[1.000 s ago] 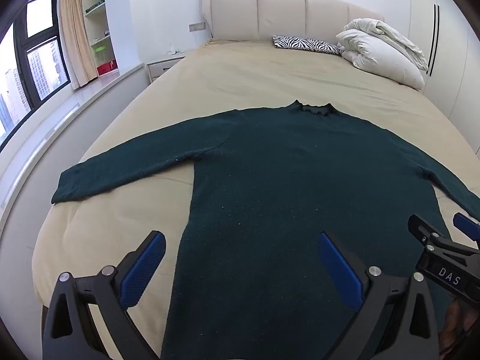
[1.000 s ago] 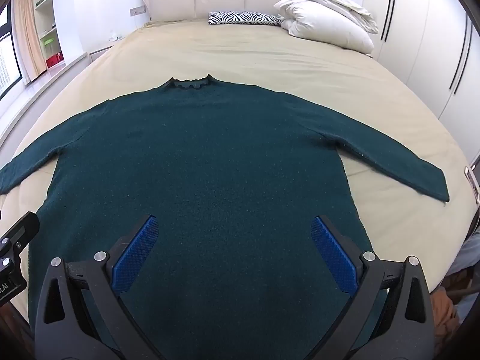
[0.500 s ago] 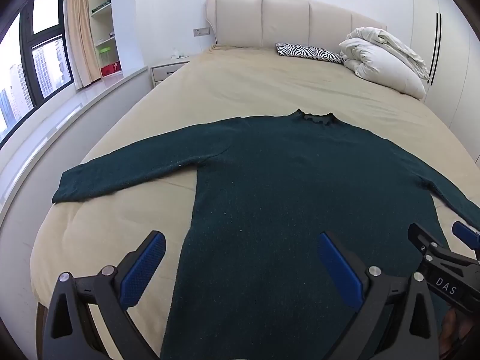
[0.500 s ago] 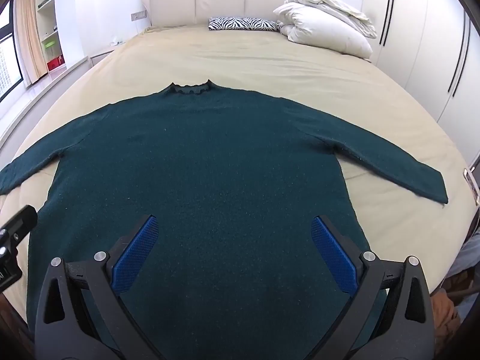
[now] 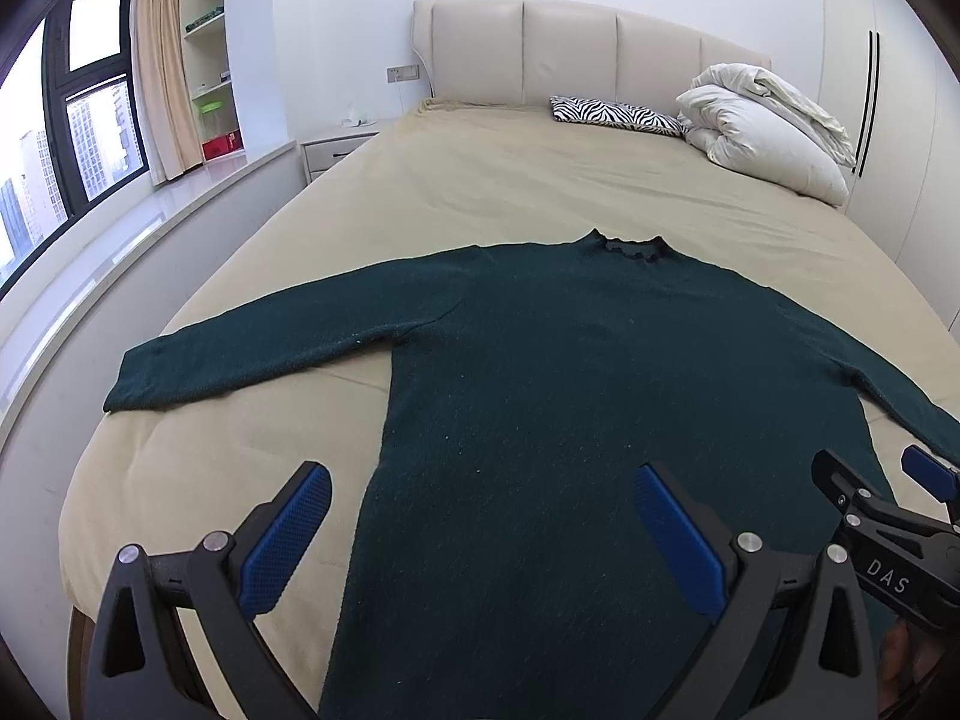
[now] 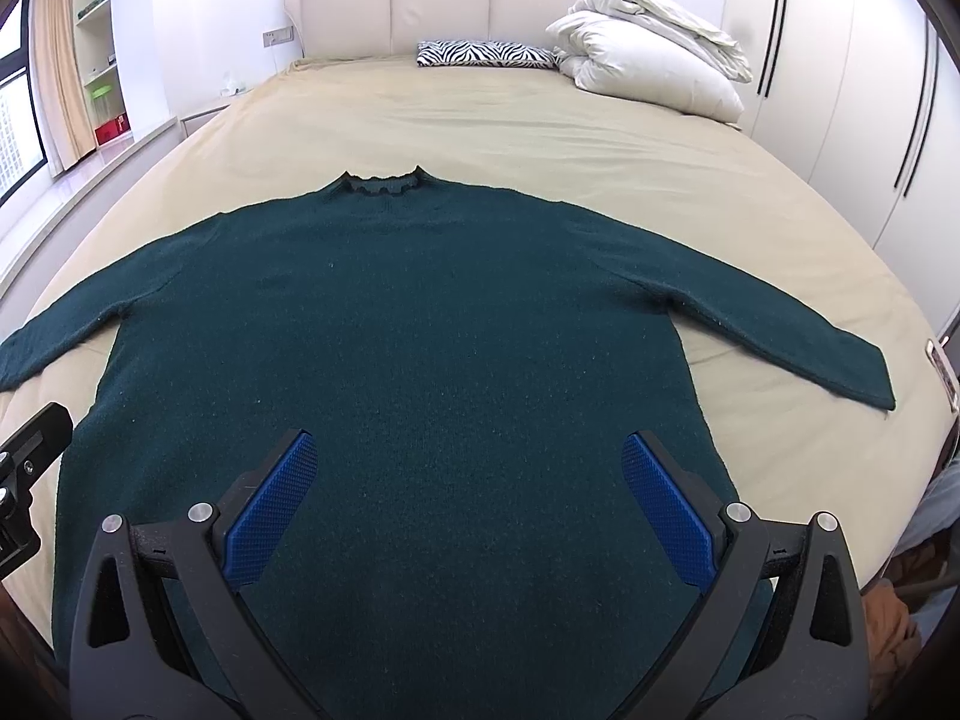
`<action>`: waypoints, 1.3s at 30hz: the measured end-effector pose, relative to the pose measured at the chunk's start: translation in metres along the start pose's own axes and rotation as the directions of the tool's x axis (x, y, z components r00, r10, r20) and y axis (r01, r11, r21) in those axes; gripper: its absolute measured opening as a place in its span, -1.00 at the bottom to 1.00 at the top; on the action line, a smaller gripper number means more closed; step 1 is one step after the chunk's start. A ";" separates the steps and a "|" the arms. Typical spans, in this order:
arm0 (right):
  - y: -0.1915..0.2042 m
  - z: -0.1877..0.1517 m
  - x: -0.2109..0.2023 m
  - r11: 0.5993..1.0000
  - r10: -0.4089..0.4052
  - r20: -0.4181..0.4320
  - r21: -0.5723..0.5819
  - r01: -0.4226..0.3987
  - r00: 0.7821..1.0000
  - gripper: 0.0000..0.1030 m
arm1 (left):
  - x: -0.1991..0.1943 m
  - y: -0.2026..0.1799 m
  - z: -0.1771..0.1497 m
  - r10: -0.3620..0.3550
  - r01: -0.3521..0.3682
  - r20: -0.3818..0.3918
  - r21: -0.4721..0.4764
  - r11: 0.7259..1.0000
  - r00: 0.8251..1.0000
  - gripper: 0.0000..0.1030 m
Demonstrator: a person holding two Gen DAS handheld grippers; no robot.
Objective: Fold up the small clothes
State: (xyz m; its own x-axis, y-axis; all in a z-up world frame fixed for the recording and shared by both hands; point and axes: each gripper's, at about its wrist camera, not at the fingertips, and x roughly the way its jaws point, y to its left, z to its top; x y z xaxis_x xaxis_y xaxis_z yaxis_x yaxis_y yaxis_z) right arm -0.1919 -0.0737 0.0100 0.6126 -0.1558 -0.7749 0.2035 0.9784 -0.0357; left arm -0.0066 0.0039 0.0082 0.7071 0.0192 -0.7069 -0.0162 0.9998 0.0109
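Note:
A dark green long-sleeved sweater [image 5: 576,396] [image 6: 408,348] lies flat on the beige bed [image 5: 516,180] [image 6: 480,120], collar toward the headboard, both sleeves spread out sideways. My left gripper [image 5: 480,516] hovers open above the sweater's lower left side, near the hem. My right gripper [image 6: 468,498] is open over the lower middle of the sweater, and it also shows at the right edge of the left wrist view as the right gripper [image 5: 882,486]. Neither holds anything.
A zebra-print pillow [image 5: 618,115] and a folded white duvet [image 5: 768,126] lie by the headboard. A window ledge [image 5: 120,228] and nightstand [image 5: 336,150] run along the bed's left. White wardrobes [image 6: 852,96] stand on the right. A phone [image 6: 941,369] lies at the bed's right edge.
Both grippers have tilted up and drawn back a little, so the sweater sits lower in both views. The sweater has not moved.

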 end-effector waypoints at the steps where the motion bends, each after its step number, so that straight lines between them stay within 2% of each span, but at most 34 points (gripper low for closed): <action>1: -0.001 0.000 0.000 1.000 0.002 0.004 0.003 -0.002 1.000 1.00 | 0.000 0.000 0.000 0.001 -0.001 0.004 0.000 1.000 1.000 1.00; 18: 0.001 -0.002 0.001 1.000 0.003 0.036 0.003 -0.003 0.999 1.00 | -0.001 -0.001 -0.001 0.009 -0.009 0.034 -0.008 1.000 0.999 1.00; 28: 0.003 -0.004 -0.001 1.000 0.013 0.066 0.000 -0.013 0.998 1.00 | -0.004 0.000 -0.001 0.014 -0.012 0.079 -0.017 1.000 0.997 1.00; 39: 0.004 -0.005 -0.003 1.000 0.015 0.072 0.000 -0.015 0.997 1.00 | -0.003 0.000 -0.002 0.014 -0.013 0.072 -0.013 1.000 0.997 1.00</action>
State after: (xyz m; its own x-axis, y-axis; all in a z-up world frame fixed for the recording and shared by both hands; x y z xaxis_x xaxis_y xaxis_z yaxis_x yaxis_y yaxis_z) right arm -0.1971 -0.0690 0.0089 0.6694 -0.1503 -0.7276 0.1940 0.9807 -0.0241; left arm -0.0102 0.0033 0.0091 0.7555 0.0336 -0.6542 -0.0349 0.9993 0.0109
